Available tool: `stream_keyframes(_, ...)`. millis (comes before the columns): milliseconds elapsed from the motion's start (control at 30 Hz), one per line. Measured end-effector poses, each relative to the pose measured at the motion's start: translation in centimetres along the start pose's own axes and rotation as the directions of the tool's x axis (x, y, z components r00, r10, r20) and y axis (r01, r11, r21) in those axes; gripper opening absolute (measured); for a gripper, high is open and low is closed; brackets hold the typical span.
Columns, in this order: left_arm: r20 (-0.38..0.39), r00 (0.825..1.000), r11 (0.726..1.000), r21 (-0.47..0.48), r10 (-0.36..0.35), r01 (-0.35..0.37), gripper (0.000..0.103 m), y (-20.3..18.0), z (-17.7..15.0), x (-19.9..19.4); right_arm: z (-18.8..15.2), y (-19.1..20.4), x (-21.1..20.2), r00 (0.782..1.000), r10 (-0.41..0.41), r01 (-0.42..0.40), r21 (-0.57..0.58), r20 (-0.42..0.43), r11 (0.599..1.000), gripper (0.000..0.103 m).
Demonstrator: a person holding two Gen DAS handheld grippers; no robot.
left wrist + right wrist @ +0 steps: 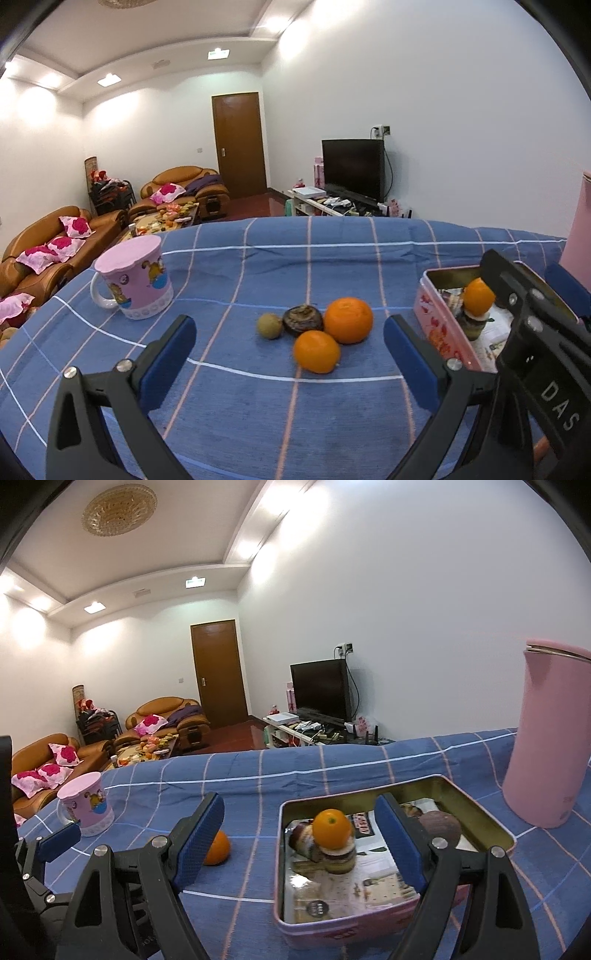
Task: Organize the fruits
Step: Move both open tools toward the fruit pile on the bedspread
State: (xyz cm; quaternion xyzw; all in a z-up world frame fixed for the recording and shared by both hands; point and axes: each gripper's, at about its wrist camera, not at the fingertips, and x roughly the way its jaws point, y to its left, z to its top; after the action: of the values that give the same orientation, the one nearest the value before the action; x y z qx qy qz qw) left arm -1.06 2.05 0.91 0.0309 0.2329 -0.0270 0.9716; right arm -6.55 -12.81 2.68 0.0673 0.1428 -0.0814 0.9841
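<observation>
On the tabletop [314,258], covered with a blue checked cloth, four fruits lie bunched together near the middle: a large orange [348,319], a smaller orange [317,351] touching it on the near side, a dark wrinkled fruit [303,319] and a small brownish-green one [270,325]. The oranges are bright, smooth and round, so they would probably roll if nudged. The left gripper [290,341] faces this cluster with its blue-padded fingers spread wide and nothing between them, which looks like lining up for the next pick. Toward the right side of the tabletop sits an open pink tin [476,805], the likely place for collecting the fruit; it already holds one orange [331,828] perched on a small jar [338,860], along with a brown round fruit [441,825] at its far side and printed packets. The right gripper [301,843] hangs over the tin, fingers released and empty, the perched orange seen in the gap between them but untouched. A pink mug [135,278] stands near the left edge and a tall pink flask [543,738] beyond the tin, both clear of the fruit.
</observation>
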Motion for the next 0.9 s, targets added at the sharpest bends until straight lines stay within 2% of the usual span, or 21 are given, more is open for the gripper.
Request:
stream_keyframes(467, -0.112, 0.994, 1.0, -0.017, 0.013, -0.015, 0.103, 1.1, 0.1, 2.6, 0.3, 1.3, 1.6, 1.0, -0.007, 0.007, 0.007, -0.014, 1.0, 0.085)
stream_keyframes(800, -0.218, 0.976, 0.999, 0.01, -0.029, 0.032, 0.102, 0.2, 0.1, 5.2, 0.3, 0.9, 2.1, 1.0, 0.0, 0.001, 0.027, -0.019, 1.0, 0.085)
stream_keyframes(900, -0.252, 0.967, 0.999, 0.01, -0.042, 0.046, 0.099, -0.1, 0.2, 6.0, 0.4, 0.4, 2.4, 1.0, -0.009, 0.01, 0.041, -0.028, 0.999, 0.085)
